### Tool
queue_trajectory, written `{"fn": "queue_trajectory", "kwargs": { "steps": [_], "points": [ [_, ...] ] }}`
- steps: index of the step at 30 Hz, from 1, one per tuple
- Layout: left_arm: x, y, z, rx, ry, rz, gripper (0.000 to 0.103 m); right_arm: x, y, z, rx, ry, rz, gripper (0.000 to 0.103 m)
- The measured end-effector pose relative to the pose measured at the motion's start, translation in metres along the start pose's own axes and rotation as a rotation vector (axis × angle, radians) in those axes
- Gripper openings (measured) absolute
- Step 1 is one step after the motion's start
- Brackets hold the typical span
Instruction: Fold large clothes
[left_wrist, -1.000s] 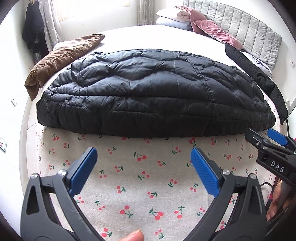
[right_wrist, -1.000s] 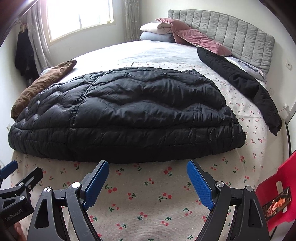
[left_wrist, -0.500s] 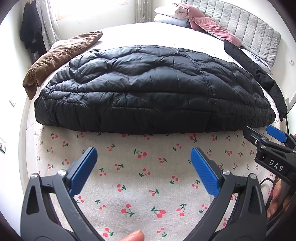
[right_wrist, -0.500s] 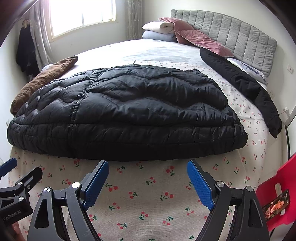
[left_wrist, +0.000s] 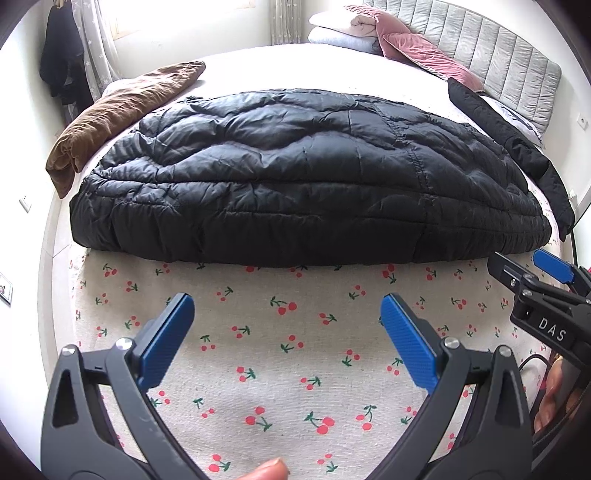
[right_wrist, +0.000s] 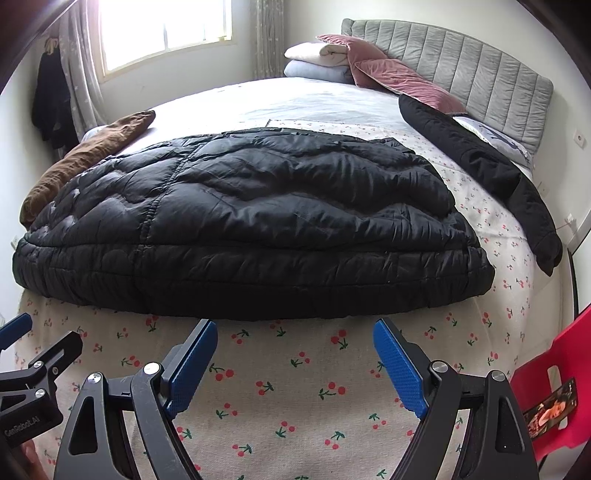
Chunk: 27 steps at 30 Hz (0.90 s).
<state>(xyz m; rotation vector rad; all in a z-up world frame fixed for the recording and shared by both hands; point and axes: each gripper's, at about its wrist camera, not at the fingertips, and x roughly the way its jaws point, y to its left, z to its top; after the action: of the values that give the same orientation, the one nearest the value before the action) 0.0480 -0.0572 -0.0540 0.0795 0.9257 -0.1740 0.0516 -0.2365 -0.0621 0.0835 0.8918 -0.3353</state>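
- While both tools hover short of the garment, the left gripper (left_wrist: 286, 325) stands with its blue-padded jaws spread wide and nothing between them, over the cherry-printed cream bedsheet (left_wrist: 266, 354).
- Beside it, the right gripper (right_wrist: 295, 354) is likewise wide apart and empty, closer to the garment's near hem than the left one appears to be; in the left wrist view it shows at the right edge as well.
- Just ahead of both lies the puffy black quilted down coat (left_wrist: 303, 177), spread broad and flat across the bed, its gathered hem facing the grippers and neither tool touching it.
- Beyond the coat's left end rests a rolled brown fabric bundle (left_wrist: 122, 110); along the right side stretches a second, matte black jacket (right_wrist: 480, 170), apart from the coat.
- Further back are a stack of white and pink pillows (right_wrist: 343, 59) against the grey padded headboard (right_wrist: 480, 70), and a red plastic chair (right_wrist: 554, 387) at the right gripper's side.
- Judging by this, the step in hand is the approach before a first grasp; no fold of this pass seems started.
- Next, each gripper probably needs to reach a hem corner, left to left and right to right, and close on the thick slippery shell deeply enough that the padding does not slide out when lifted.
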Motion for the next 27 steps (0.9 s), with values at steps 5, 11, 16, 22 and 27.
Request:
{"fn": "queue_trajectory", "kwargs": {
  "steps": [5,11,16,22,27],
  "points": [
    [0.0004,0.0004,-0.0001,0.004,0.001,0.002,0.101,0.0000,-0.0004,-0.0003,-0.001,0.000,0.001,0.088],
    [0.0004,0.0002,-0.0004,0.007,0.003,0.001,0.101,0.0003,-0.0001,-0.0004,0.000,0.002,0.001,0.088],
    [0.0000,-0.0006,-0.0001,0.011,0.002,0.004,0.101,0.0012,-0.0011,-0.0010,-0.003,0.005,0.004,0.088],
    [-0.0001,-0.0023,-0.0003,0.015,0.001,0.007,0.101,0.0012,-0.0011,-0.0011,-0.003,0.006,0.005,0.088],
    [-0.0003,-0.0032,-0.0005,0.019,0.003,0.008,0.101,0.0012,-0.0010,-0.0012,-0.002,0.006,0.005,0.088]
  ]
}}
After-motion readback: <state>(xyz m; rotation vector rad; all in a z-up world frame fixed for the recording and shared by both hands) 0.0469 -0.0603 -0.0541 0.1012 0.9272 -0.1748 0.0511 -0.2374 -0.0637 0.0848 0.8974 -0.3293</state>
